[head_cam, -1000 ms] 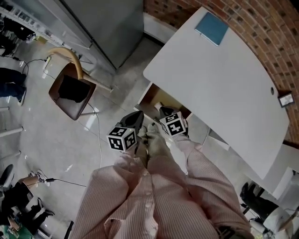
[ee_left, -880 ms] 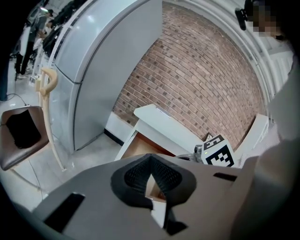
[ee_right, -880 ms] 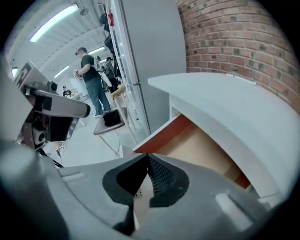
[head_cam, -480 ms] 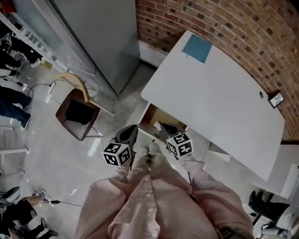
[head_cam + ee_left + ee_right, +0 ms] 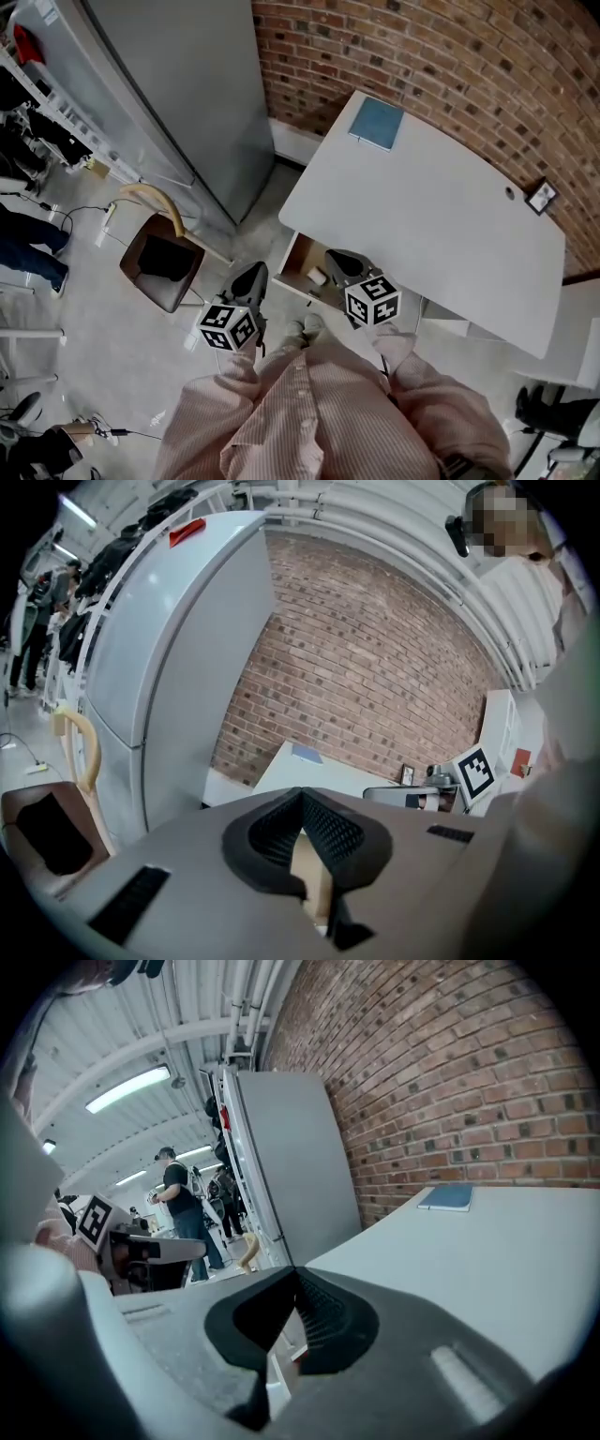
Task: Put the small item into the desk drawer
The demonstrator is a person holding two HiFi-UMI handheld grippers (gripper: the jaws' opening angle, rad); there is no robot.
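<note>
Checker: Entries, left to right, please.

Operator: Entry one, chair (image 5: 161, 261): brown seat, on the floor, well apart from the work.
Entry two, my left gripper (image 5: 251, 277): jaws brought together at the tips with nothing between them. Its own view shows only tan wood through the gap below the tips.
Entry three, desk drawer (image 5: 296, 255): pulled out from under the desk's near left corner.
Entry four, small item (image 5: 319, 277): a pale lump lying inside the drawer, touching neither gripper.
Entry five, my right gripper (image 5: 339, 263): jaws closed tight and empty, over the drawer's right side in the head view.
Entry six, blue notebook (image 5: 376, 123): on the far corner of the white desk (image 5: 450, 216).

Checker: Handling notes on entry four?

Operator: Judgement only, as it is too small for me to read its material. I rate it light, a job for one gripper. I cannot tell whether it is stiff or soft, so I would close gently. I would hold it across its narrow width, pads on opposite sides, coming from above and clear of the drawer walls. A smooth pale surface may slip, so I would seat it square in the ribbed pads.

Checker: Status?

Operator: I judge it placed, and the drawer stands open.
</note>
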